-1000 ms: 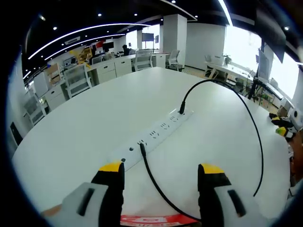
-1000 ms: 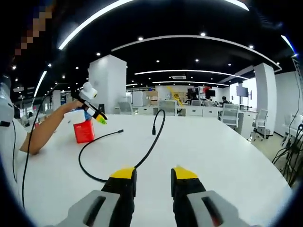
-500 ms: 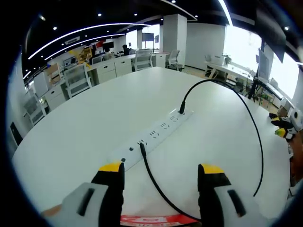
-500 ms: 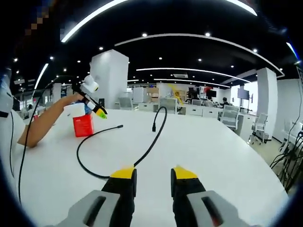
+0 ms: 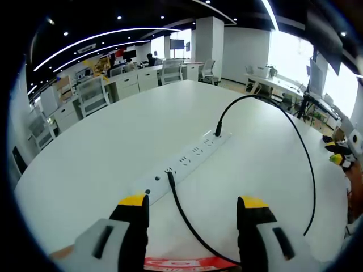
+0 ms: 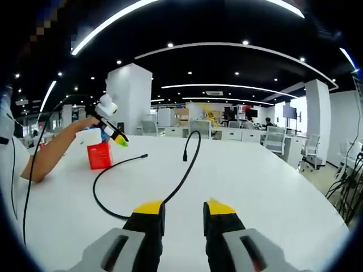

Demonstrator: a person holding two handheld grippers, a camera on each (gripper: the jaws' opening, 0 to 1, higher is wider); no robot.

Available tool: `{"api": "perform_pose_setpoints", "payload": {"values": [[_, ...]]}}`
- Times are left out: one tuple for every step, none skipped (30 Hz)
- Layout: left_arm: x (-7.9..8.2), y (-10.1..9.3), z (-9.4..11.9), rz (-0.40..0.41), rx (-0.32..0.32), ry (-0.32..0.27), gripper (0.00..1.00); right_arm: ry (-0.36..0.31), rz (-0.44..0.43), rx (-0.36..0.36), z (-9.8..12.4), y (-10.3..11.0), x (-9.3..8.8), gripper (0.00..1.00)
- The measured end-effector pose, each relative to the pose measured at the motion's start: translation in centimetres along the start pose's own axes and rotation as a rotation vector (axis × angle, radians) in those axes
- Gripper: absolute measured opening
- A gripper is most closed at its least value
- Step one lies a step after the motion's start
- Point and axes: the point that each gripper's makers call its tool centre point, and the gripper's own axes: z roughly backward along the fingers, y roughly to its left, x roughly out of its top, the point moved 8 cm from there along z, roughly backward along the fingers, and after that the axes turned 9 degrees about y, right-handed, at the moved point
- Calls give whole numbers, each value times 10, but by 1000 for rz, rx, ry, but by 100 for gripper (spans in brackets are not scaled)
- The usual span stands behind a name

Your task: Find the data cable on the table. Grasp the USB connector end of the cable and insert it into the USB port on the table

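A black data cable (image 5: 309, 170) lies on the white table (image 5: 102, 153). One end stands in the far end of a white power strip (image 5: 187, 156). The cable arcs right and comes back, and its other connector (image 5: 170, 177) rests against the strip's near part. My left gripper (image 5: 193, 202) is open wide just short of that connector, with the cable running between its jaws. In the right gripper view the same cable (image 6: 180, 175) loops across the table ahead of my right gripper (image 6: 184, 207). Its jaws stand a narrow gap apart with nothing between them. A hand holds the left gripper (image 6: 110, 129) at the left.
A red box (image 6: 100, 156) stands under the held left gripper, beside a person's forearm (image 6: 54, 156). Desks and office chairs (image 5: 91, 93) line the room beyond the table's far edge. Yellow and black gear (image 5: 339, 153) sits at the table's right edge.
The right gripper view wobbles slightly. The cable, the power strip and both grippers' jaws stay as they were.
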Motion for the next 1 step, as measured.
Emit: {"api": "perform_pose_setpoints", "payload": {"values": [[0,0,0,0,0,1,63,-3,2,3,-1,1,1,30]]}}
